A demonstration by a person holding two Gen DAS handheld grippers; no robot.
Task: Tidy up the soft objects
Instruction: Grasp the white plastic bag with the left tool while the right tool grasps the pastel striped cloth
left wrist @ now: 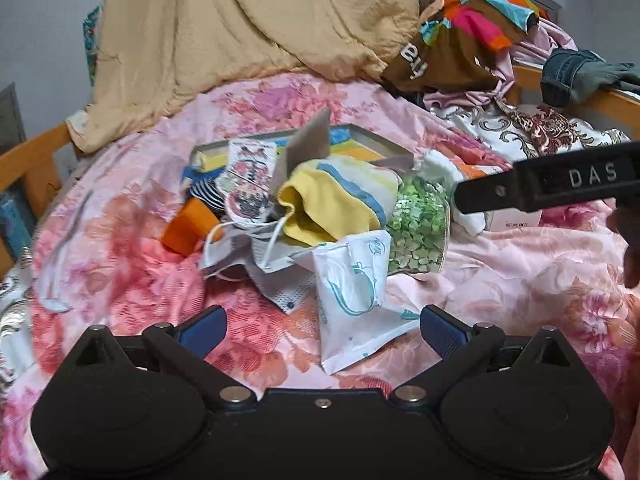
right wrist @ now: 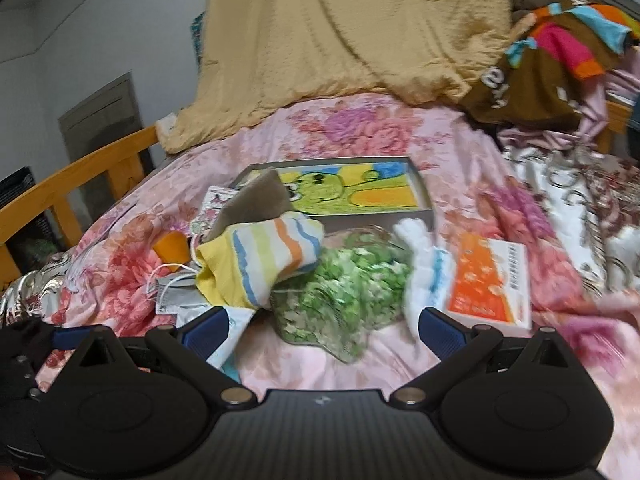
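Observation:
A pile of soft things lies on the pink floral bedspread (left wrist: 120, 240). It holds a yellow striped cloth (left wrist: 336, 200) (right wrist: 260, 264), a clear bag of green pieces (left wrist: 418, 228) (right wrist: 348, 296), white face masks (left wrist: 256, 248), a white wipes packet (left wrist: 356, 292) and a white fluffy item (right wrist: 420, 264). Behind them stands a shallow grey box (right wrist: 420, 184) with a green cartoon picture inside. My left gripper (left wrist: 322, 328) is open and empty, just short of the wipes packet. My right gripper (right wrist: 320, 328) is open and empty, just short of the green bag; its side also shows in the left wrist view (left wrist: 544, 188).
A tan quilt (left wrist: 240, 40) is heaped at the back. Colourful clothes (left wrist: 472, 40) and jeans (left wrist: 576, 72) lie at the back right by the wooden bed rail (right wrist: 80, 176). An orange and white box (right wrist: 488, 280) lies right of the pile. An orange block (left wrist: 188, 228) lies left.

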